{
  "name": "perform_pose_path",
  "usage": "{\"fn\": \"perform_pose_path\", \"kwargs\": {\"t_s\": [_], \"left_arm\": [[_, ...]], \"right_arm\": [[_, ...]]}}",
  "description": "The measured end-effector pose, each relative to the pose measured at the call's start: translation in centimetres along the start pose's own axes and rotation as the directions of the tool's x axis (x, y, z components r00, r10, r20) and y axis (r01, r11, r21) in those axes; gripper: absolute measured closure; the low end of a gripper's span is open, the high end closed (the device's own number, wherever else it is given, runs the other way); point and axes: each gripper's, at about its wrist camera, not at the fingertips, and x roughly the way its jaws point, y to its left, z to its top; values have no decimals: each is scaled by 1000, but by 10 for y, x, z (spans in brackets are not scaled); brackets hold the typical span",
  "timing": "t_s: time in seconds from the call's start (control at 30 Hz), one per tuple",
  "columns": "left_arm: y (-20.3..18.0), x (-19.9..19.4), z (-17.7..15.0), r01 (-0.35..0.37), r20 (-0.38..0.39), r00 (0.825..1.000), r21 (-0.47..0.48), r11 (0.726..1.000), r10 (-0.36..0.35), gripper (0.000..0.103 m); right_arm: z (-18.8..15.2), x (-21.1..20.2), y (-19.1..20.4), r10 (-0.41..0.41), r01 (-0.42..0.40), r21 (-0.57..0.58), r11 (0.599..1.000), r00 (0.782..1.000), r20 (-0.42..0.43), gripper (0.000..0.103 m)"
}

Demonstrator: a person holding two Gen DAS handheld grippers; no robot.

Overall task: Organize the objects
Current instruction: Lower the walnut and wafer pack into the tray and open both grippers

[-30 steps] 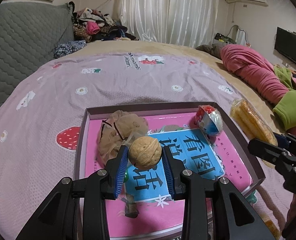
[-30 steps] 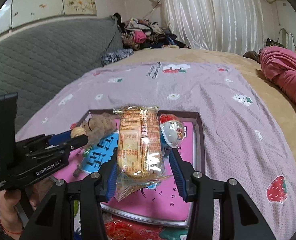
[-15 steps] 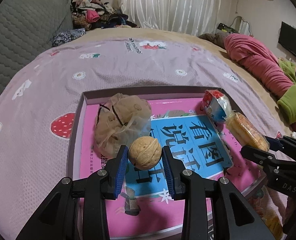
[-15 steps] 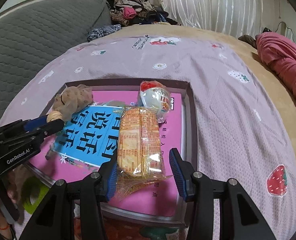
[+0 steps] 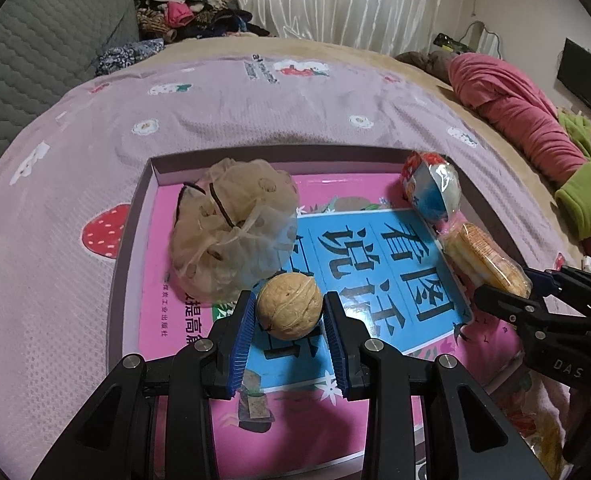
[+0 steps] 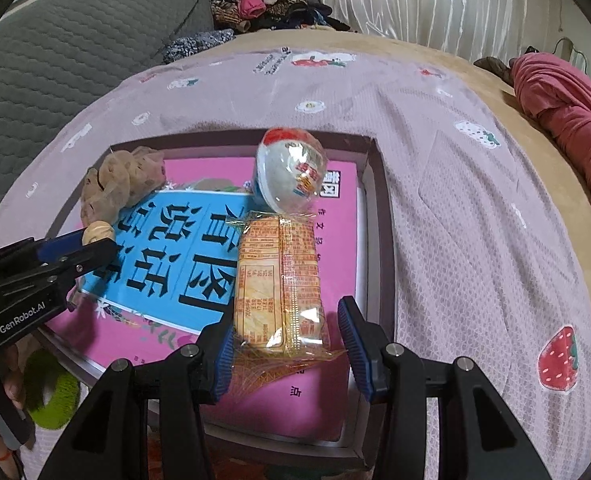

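My left gripper is shut on a walnut and holds it over the book in the box. The walnut also shows in the right wrist view. My right gripper is open around a cracker packet that lies on the pink book at the box's right side; the packet also shows in the left wrist view. A beige mesh pouch and a wrapped round snack lie in the shallow box.
The box sits on a pink strawberry-print blanket on a bed. A grey quilted headboard is at left, a red bundle at right. A green ring lies by the box's near left corner.
Both grippers have come down and forward over the box. The right jaws have spread and the cracker packet now lies on the book. The left still grips the walnut.
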Motion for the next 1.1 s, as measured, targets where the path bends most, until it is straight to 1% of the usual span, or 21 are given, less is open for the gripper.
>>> {"fn": "perform_pose_path", "kwargs": {"t_s": [0.33,0.43,0.53,0.57,0.67,0.7,0.73,0.8,0.93,0.97,1.0,1.1], "left_arm": [[1,8,-1,0,-26,1000,-3,1000,0,67],[-1,9,-1,-6,-27,1000,3,1000,6,66],[-1,9,-1,-11,-28,1000,1,1000,12,56],[-2,9,-1,-14,-30,999,0,1000,14,51],[0,10,-1,-22,-30,999,-4,1000,22,47],[1,10,-1,-22,-31,999,-7,1000,22,44],[3,10,0,-24,-32,999,-9,1000,23,42],[5,9,0,-29,-34,999,-15,999,28,33],[8,8,1,-36,-40,999,-15,999,36,31],[9,8,1,-39,-42,998,-16,999,38,28],[9,8,1,-40,-44,998,-16,999,39,25],[10,7,1,-42,-51,998,-17,999,41,25]], "right_arm": [[0,6,1,-6,6,-12,1000,1000,-24,54],[1,7,1,-5,5,-15,1000,1000,-26,54],[1,8,3,-15,14,-28,1000,999,-30,54],[1,8,4,-16,15,-29,999,999,-31,53],[1,8,3,-10,9,-28,1000,999,-31,53],[1,8,3,-11,10,-30,999,999,-32,52],[1,8,2,-10,9,-29,1000,999,-33,51],[1,8,3,-6,5,-31,1000,999,-34,48],[1,7,5,-1,0,-35,999,999,-35,41],[1,6,5,-4,3,-35,999,999,-33,37],[1,5,4,-2,1,-34,999,1000,-30,37],[1,1,3,8,-9,-22,1000,1000,-17,36]]}}
